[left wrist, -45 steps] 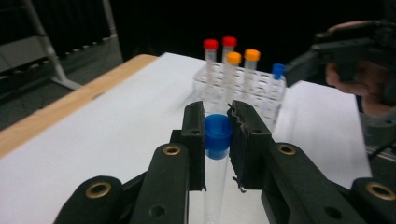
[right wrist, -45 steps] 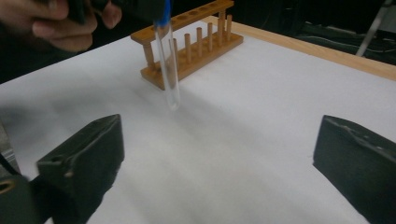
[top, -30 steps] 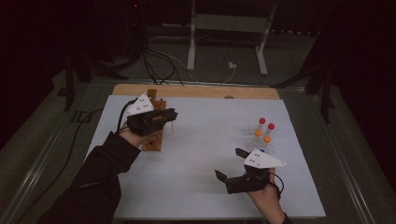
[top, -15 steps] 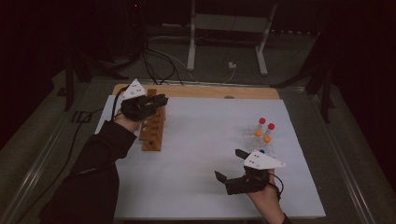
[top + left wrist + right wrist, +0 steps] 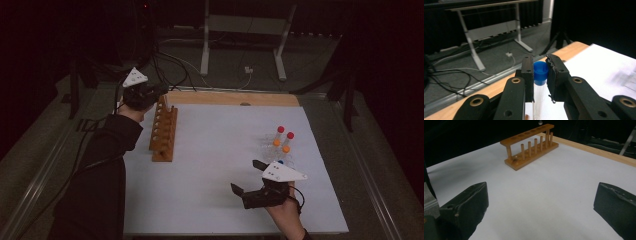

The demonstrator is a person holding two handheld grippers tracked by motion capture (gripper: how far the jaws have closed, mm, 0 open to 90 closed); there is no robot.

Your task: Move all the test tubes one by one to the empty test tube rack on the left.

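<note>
White paper covers your table. Your left gripper (image 5: pixel 540 75) pinches a blue-capped tube (image 5: pixel 540 72) at the far end of the wooden rack (image 5: pixel 164 131), seemingly unseated. Your right gripper (image 5: pixel 248 176) rests spread; several capped tubes (image 5: pixel 282 140) wait just beyond it.

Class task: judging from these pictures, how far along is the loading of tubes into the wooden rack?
Done: no tube visibly seated in the rack. In hand: left gripper clamps a blue-capped tube over the rack's far end. Left: capped tubes wait by the open right gripper.
</note>
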